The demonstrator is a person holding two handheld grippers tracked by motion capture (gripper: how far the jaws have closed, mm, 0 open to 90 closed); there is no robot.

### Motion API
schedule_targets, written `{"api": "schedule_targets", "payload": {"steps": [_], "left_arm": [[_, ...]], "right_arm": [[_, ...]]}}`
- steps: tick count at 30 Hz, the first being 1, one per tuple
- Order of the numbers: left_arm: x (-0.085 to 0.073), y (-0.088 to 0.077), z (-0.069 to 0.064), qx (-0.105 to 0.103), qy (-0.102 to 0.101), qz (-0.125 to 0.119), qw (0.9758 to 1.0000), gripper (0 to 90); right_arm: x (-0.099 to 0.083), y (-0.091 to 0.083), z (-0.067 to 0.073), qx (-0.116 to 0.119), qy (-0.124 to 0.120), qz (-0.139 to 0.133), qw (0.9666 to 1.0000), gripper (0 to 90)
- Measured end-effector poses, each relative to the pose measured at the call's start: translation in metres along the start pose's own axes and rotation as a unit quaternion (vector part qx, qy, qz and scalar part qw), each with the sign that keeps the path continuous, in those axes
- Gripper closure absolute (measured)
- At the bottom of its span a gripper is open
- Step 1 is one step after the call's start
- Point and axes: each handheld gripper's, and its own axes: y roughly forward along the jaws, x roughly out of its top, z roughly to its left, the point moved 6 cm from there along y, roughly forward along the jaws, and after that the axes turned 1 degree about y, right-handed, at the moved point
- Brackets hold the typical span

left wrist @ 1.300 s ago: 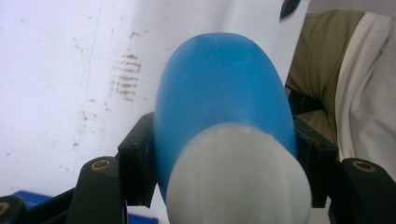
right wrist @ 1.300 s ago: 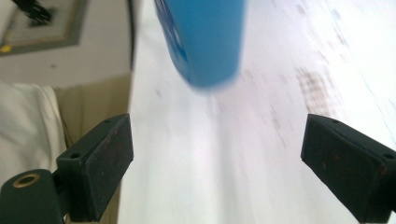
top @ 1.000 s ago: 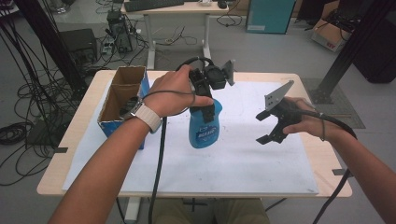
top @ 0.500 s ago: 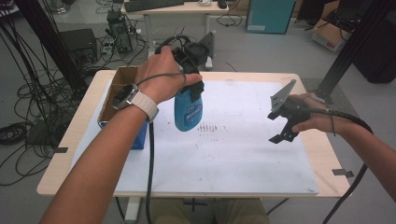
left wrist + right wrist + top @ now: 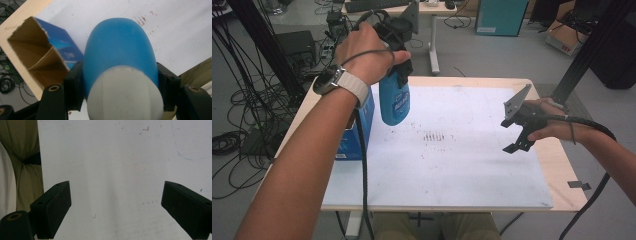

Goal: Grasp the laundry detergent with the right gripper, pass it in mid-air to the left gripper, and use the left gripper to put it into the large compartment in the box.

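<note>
My left gripper (image 5: pixel 398 75) is shut on a blue plastic bottle (image 5: pixel 394 106) with a white label and holds it in the air over the far left of the white board (image 5: pixel 472 170). In the left gripper view the black pads (image 5: pixel 74 87) press both sides of the bottle (image 5: pixel 117 52), whose white bottom end faces the camera. Below it stands an open blue cardboard box (image 5: pixel 35 52), also at the table's left edge (image 5: pixel 357 131). My right gripper (image 5: pixel 515 135) hovers open over the board's right side; nothing lies between its jaws (image 5: pixel 116 197).
A patch of dark marks (image 5: pixel 434 136) sits mid-board. The wooden table (image 5: pixel 557 165) rims the board, with a piece of tape (image 5: pixel 578 184) at its right corner. Cables (image 5: pixel 242 135) cover the floor at left. A desk (image 5: pixel 432 15) stands behind.
My left hand has lifted the bottle off the board and carried it up and left, toward the box. The right gripper has barely moved.
</note>
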Motion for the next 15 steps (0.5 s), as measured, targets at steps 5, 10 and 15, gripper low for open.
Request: {"api": "schedule_targets", "payload": {"steps": [5, 10, 15], "left_arm": [[-0.003, -0.017, 0.015, 0.014, -0.032, 0.000, 0.9994, 37.4], [-0.006, -0.031, 0.028, 0.025, -0.060, 0.001, 0.9979, 37.4], [-0.010, -0.042, 0.038, 0.034, -0.082, 0.005, 0.9960, 37.5]], "right_arm": [[-0.001, 0.002, -0.001, 0.002, -0.007, -0.002, 1.0000, 9.3], [-0.003, 0.003, -0.004, -0.001, -0.006, -0.003, 1.0000, 9.3], [-0.004, 0.006, -0.005, 0.001, -0.007, 0.000, 1.0000, 9.3]]}}
